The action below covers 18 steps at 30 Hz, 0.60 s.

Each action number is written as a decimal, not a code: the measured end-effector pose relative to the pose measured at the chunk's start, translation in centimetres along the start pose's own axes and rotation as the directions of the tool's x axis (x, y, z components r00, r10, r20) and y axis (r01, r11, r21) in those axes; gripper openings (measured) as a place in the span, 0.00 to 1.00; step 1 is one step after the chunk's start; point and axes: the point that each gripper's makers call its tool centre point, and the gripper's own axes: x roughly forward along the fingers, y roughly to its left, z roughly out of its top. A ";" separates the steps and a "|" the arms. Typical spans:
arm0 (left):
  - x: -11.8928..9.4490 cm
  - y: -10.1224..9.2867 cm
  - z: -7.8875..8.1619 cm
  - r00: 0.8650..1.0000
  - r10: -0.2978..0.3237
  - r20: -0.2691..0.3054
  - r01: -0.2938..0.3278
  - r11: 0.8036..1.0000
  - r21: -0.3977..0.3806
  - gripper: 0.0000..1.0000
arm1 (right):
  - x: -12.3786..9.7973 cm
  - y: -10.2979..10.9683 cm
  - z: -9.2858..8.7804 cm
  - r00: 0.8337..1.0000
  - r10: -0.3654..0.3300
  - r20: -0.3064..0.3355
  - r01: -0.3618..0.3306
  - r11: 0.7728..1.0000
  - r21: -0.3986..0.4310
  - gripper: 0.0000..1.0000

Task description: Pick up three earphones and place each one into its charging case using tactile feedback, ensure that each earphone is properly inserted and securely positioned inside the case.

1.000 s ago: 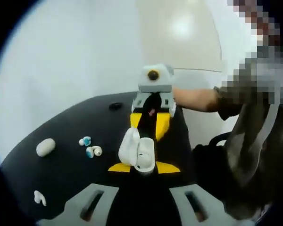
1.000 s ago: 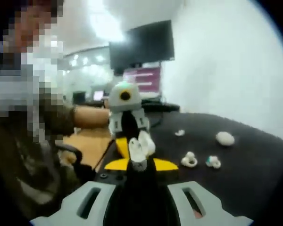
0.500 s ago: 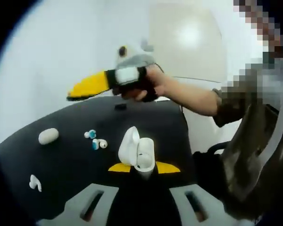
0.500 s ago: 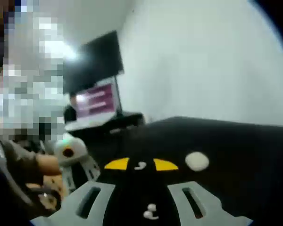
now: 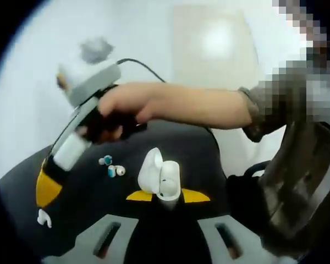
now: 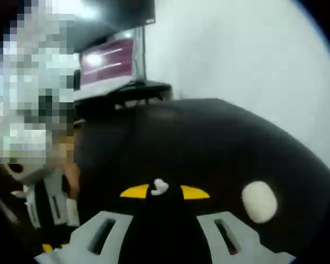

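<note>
The open white charging case [image 5: 160,179] sits pinched between the left gripper [image 5: 167,196]'s nearly closed yellow tips, lid up, an earbud apparently seated inside, though I cannot tell how firmly; so one of three looks done at most. The right gripper [image 6: 164,192] hangs with its tips slightly parted around a loose white earphone [image 6: 159,187], not clearly clamped; a closed oval case [image 6: 259,201] lies near the black table [image 6: 198,137]'s rim, and the blue-tipped earbuds [image 5: 111,166] lie in open tabletop with room around them.

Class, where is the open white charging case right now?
In the left gripper view, the open case sits at centre, held at the left gripper tips, right of blue-and-white earbuds.
</note>
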 end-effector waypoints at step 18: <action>-0.1 0.4 0.2 1.000 -0.004 0.006 0.004 1.000 -0.015 0.14 | -7.2 3.3 3.2 0.961 0.037 0.274 0.009 0.986 -0.165 0.12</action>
